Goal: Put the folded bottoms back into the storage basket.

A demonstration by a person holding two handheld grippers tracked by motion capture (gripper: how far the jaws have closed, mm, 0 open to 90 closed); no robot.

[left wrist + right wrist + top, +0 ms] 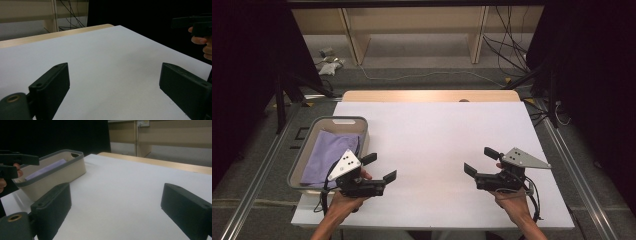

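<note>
— Two hand-held grippers over the counter (437,140), is that right?

— Yes. The left hand-held gripper (379,167) hovers just beside the basket (302,165), near the counter's left front corner, and the right hand-held gripper (479,161) is held well apart from it, toward the right front.

— How do their jaws stand?

— Both are spread wide with nothing between them. In the left gripper view the two black jaws frame bare white counter (107,65), and the right gripper view shows the same over its own stretch of counter (120,192).

— And the cloth?

— The purple cloth (329,152) lies inside the basket, folded fairly flat, touched by neither gripper. In the right gripper view the basket (57,173) sits at the left, with a strip of the cloth (46,168) visible above its grey rim.

— Which way do the grippers point?

— Toward each other, jaws turned to the middle of the counter.
</note>
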